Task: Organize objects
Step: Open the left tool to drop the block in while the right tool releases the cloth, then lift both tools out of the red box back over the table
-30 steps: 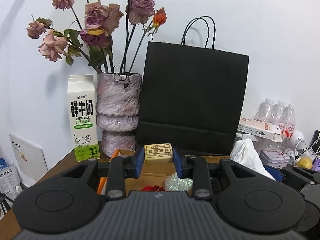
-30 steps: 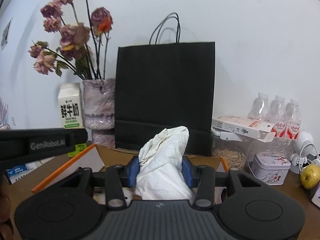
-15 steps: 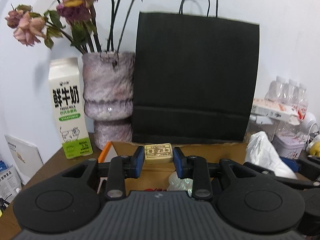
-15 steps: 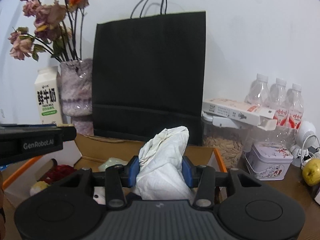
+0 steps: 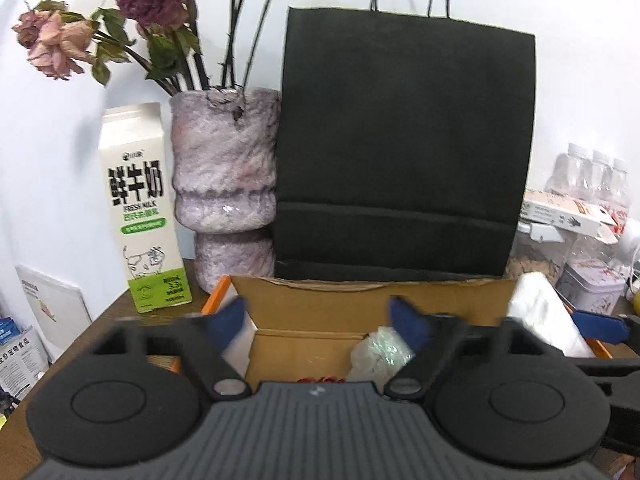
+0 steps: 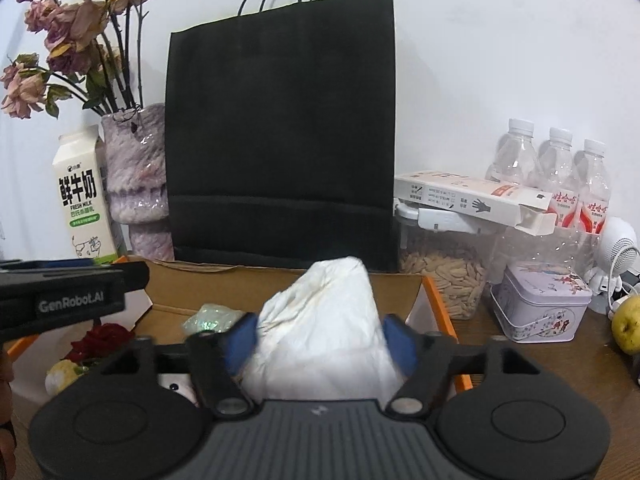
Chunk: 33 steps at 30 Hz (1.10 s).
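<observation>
Both grippers over the cardboard box (image 6: 436, 300): right gripper (image 6: 318, 338) opening, white crumpled tissue (image 6: 328, 328) upright between its jaws above the box; left gripper (image 5: 320, 320) opening, empty.

The left gripper (image 5: 320, 318) pointed slightly downward, its blue-padded fingers (image 5: 228, 320) blurred, opening wide with nothing between them. The right gripper (image 6: 318, 338), just to its right and angled likewise, was opening too, a crumpled white bundle (image 6: 324, 328) between its fingers (image 6: 398, 340).
</observation>
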Each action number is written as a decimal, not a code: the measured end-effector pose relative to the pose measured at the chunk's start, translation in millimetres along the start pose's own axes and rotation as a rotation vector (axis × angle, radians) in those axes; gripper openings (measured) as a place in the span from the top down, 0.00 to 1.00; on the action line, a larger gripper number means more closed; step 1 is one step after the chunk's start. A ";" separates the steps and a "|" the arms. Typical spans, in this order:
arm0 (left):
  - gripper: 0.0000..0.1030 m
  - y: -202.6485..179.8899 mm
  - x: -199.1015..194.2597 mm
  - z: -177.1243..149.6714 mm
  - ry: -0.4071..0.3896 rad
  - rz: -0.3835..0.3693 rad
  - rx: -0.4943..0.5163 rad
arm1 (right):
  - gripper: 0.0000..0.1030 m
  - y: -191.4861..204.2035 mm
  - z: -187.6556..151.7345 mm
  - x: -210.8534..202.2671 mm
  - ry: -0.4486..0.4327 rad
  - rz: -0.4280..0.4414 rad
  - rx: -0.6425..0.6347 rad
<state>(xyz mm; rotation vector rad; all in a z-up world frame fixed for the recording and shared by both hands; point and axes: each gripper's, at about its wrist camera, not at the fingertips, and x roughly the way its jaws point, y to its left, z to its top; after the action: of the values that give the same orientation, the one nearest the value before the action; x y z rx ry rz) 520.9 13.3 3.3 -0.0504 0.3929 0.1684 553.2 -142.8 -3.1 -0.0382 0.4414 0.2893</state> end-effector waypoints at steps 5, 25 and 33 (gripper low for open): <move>0.00 3.8 -3.9 1.3 -0.028 0.010 -0.030 | 0.00 -0.8 -0.9 0.5 0.000 -0.017 0.011; 0.00 12.3 -17.8 -0.2 -0.035 0.027 -0.030 | 0.00 3.4 0.7 -13.7 -0.011 -0.017 0.003; 0.00 23.1 -34.4 -5.6 -0.035 0.045 -0.042 | 0.00 3.6 -2.2 -25.7 -0.015 -0.013 -0.003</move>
<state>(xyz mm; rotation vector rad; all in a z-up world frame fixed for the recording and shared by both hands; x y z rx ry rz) 483.5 30.3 11.0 -0.0794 0.3556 0.2220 529.1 -146.5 6.0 -0.0415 0.4258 0.2769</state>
